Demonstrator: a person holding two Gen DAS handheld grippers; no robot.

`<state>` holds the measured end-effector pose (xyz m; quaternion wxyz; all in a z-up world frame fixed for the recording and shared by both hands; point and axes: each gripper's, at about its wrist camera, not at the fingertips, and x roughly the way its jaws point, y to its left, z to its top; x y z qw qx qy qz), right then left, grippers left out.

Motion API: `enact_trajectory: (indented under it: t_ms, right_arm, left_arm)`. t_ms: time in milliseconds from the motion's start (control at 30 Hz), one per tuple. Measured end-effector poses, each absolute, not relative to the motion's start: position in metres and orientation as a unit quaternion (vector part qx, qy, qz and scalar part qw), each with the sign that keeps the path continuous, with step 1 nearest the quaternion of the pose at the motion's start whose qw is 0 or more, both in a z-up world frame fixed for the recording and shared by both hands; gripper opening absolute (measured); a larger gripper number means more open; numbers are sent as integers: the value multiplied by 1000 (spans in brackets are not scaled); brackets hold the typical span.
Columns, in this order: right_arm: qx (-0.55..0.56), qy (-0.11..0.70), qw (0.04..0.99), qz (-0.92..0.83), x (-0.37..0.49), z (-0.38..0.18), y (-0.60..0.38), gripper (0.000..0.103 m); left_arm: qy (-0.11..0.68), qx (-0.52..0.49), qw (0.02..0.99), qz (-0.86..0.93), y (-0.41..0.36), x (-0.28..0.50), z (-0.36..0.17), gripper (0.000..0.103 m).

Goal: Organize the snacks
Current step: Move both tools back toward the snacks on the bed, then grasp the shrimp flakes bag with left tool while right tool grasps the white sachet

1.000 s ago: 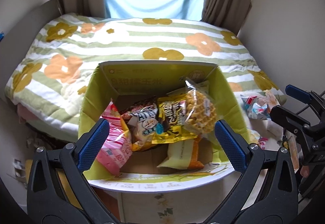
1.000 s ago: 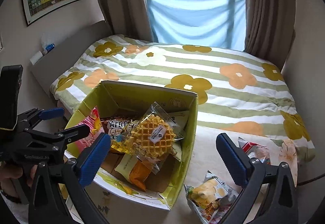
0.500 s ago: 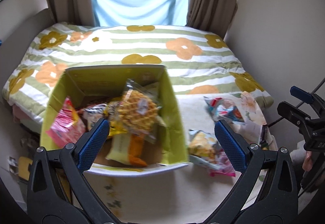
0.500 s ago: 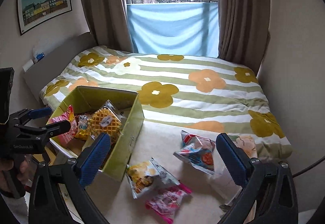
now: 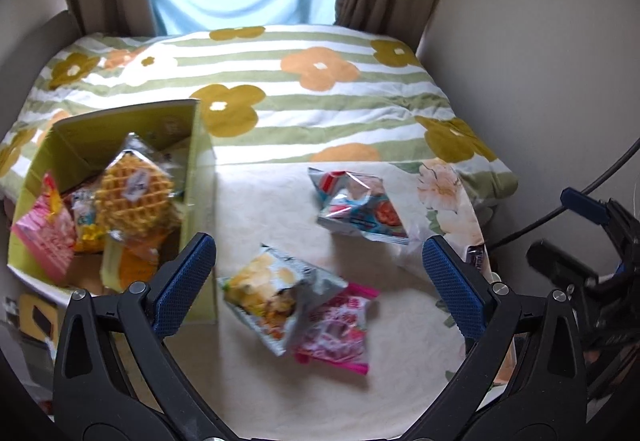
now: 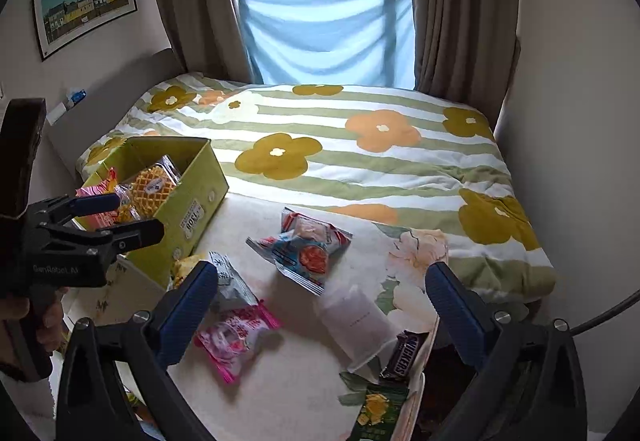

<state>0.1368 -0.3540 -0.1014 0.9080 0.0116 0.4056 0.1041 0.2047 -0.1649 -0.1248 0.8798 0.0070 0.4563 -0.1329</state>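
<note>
Both grippers spread wide and empty, left gripper (image 5: pixel 318 273) directly over the yellow chip bag (image 5: pixel 276 291) lying on the table (image 5: pixel 248 201) just right of the green box (image 5: pixel 202 209), long axis diagonal, right gripper (image 6: pixel 322 295) farther off.

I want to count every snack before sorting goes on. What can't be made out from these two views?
- Box bottom, left wrist view: the waffle pack and piled packets cover whatever lies beneath.
- Chip bag, right wrist view: mostly behind the right gripper finger.
- Green packet, right wrist view: cut off at the table edge, print too small.
- Pink packet label, left wrist view: blurred.
</note>
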Motion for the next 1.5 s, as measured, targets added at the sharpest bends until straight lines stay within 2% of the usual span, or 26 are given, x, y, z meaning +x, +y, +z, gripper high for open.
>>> enact_trajectory:
  t_ms: [333, 733, 833, 1067, 1133, 1300, 1500]
  right_arm:
    - [34, 443, 890, 100, 148, -162, -380, 103]
    - [11, 473, 871, 133, 178, -233, -378, 103]
    - [3, 481, 866, 137, 182, -244, -374, 103]
    - [-15, 492, 858, 149, 186, -257, -372, 103]
    - [-21, 492, 857, 151, 186, -258, -371, 103]
    - [-41, 490, 854, 170, 186, -260, -370, 103]
    - [-44, 501, 840, 205, 192, -263, -371, 103]
  left_arm:
    - [513, 30, 845, -150, -231, 273, -186, 103]
    - [579, 38, 802, -139, -264, 335, -276, 102]
    - [591, 39, 793, -142, -266, 340, -289, 91]
    - [595, 35, 790, -146, -263, 346, -296, 85]
    - [596, 29, 788, -150, -262, 347, -294, 76]
    - [594, 34, 789, -151, -261, 345, -290, 67]
    - [584, 18, 797, -151, -251, 342, -278, 64]
